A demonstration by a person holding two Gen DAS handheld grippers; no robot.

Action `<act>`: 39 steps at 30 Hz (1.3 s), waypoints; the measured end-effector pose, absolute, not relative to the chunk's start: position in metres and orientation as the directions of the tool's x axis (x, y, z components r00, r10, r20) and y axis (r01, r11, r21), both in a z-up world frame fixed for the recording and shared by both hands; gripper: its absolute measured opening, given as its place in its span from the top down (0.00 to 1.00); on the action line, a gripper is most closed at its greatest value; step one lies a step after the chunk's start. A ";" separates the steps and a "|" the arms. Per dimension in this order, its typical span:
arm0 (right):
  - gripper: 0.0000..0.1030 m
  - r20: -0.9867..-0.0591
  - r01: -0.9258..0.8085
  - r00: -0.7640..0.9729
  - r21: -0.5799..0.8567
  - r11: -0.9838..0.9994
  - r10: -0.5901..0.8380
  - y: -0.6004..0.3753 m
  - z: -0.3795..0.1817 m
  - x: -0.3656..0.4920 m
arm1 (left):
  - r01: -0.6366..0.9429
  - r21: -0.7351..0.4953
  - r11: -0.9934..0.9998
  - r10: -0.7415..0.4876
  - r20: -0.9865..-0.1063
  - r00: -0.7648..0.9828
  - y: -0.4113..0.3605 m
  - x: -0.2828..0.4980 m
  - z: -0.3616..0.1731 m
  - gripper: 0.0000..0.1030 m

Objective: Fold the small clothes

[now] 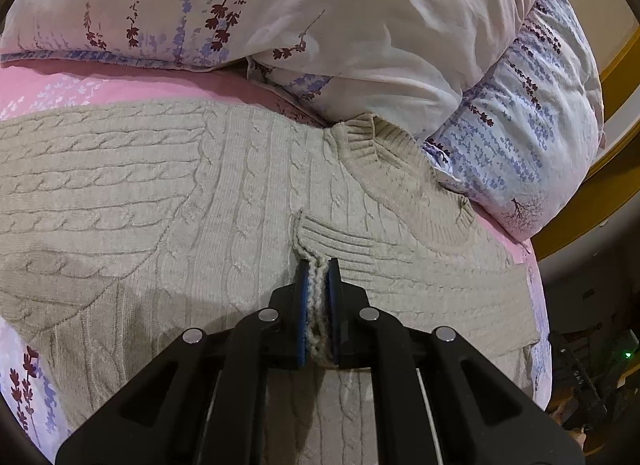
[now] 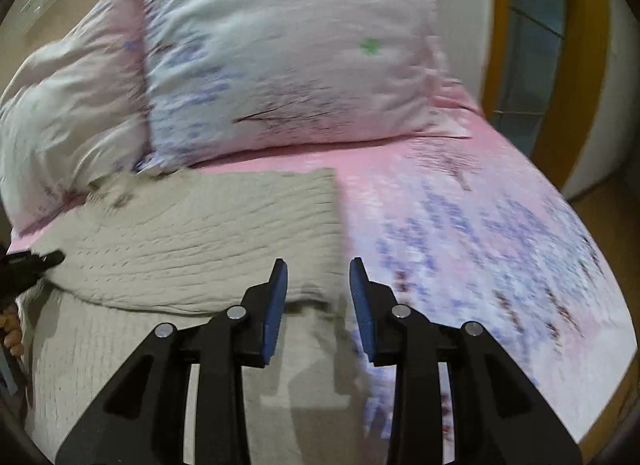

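Observation:
A beige cable-knit sweater lies spread on the bed, its neckline toward the pillows. My left gripper is shut on the ribbed cuff of a sleeve folded over the sweater's body. In the blurred right wrist view the sweater lies to the left with a folded edge across it. My right gripper is open and empty, just above the sweater's right edge. The left gripper's tip shows at the far left of that view.
A pink floral bedsheet covers the bed. A floral duvet and pillow are piled behind the sweater. The bed's right edge drops to dark floor; a wooden frame stands beyond.

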State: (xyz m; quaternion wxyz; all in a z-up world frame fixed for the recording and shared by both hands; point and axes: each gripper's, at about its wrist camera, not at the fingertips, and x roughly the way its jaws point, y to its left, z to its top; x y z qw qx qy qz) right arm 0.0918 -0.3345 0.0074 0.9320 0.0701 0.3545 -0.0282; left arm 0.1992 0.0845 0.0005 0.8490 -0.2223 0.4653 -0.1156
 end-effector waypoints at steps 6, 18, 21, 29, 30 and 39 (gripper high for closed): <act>0.68 -0.761 0.074 0.649 0.048 0.996 -0.011 -0.308 -0.021 0.121 | -0.007 -0.498 0.867 -0.415 -0.730 0.543 0.087 0.201 -0.001 0.91; 0.49 -0.766 0.092 0.643 0.065 0.994 -0.010 -0.305 -0.015 0.122 | -0.049 -0.550 0.834 -0.402 -0.665 0.630 0.161 0.159 0.032 0.46; 0.42 -0.735 0.058 0.678 0.048 0.997 -0.004 -0.283 0.001 0.120 | -0.145 -0.550 0.822 -0.316 -0.654 0.687 0.224 0.133 0.044 0.45; 0.31 -0.733 -0.200 0.667 -0.003 0.980 0.133 -0.162 0.011 0.146 | -0.452 -0.558 0.695 -0.096 -0.696 0.712 0.355 0.076 0.037 0.46; 0.30 -0.736 -0.212 0.663 -0.012 0.977 0.136 -0.150 0.008 0.149 | -0.469 -0.559 0.683 -0.082 -0.698 0.712 0.363 0.071 0.037 0.46; 0.26 -0.778 -0.218 0.616 -0.015 0.976 0.125 -0.115 -0.014 0.162 | -0.636 -0.597 0.488 0.018 -0.722 0.692 0.448 0.048 0.016 0.46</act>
